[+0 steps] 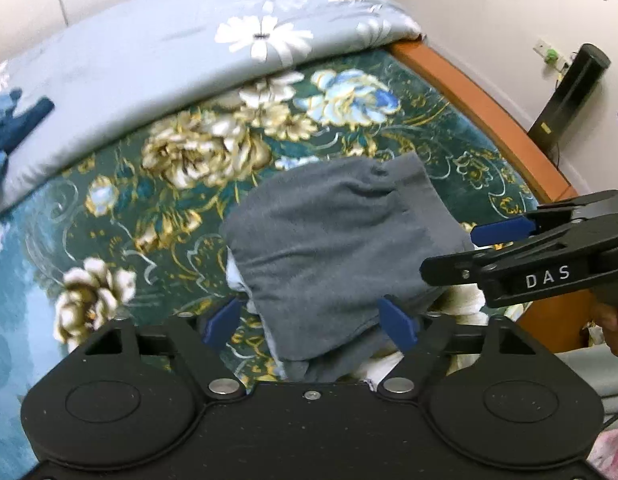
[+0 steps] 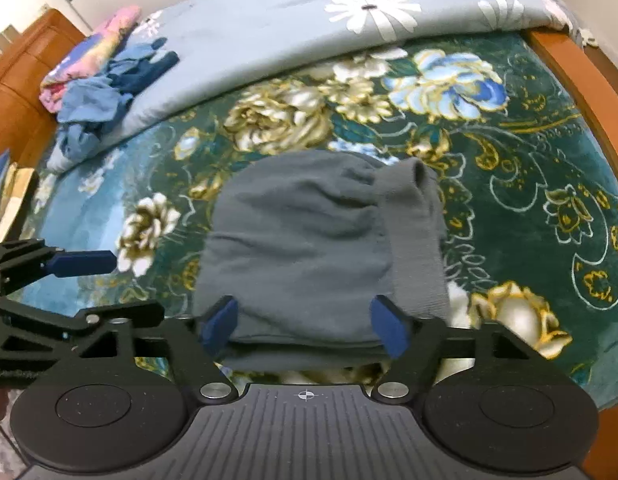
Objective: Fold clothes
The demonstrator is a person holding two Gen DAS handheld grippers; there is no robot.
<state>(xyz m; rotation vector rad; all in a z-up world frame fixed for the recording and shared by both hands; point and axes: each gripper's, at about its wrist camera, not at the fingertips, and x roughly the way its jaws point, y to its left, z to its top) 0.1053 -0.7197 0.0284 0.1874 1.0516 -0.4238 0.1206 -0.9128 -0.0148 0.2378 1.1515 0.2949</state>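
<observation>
While the grey garment (image 1: 329,248) sits folded into a chunky bundle on the bed, it's pretty much dead centre in both wrist views, lying on the dark green floral blanket (image 1: 157,208). One ribbed cuff or sleeve end (image 2: 419,236) flops over its 3 o'clock side in the right view. The left tongs (image 1: 311,322) are spread wide with the blue pads on either side of the bundle's near edge, gripping nothing as far as I can see. Same deal with the right tongs (image 2: 305,326): wide open, pads straddling the near hem, nothing pinched. Out toward 12 o'clock there's a light blue daisy-print quilt (image 2: 269,28). At 10 o'clock in the right view a heap of blue clothes (image 2: 105,92) sits on it, with a pink patterned item (image 2: 89,48) just behind. The wooden bed frame (image 1: 469,92) curves along at 2 o'clock.
</observation>
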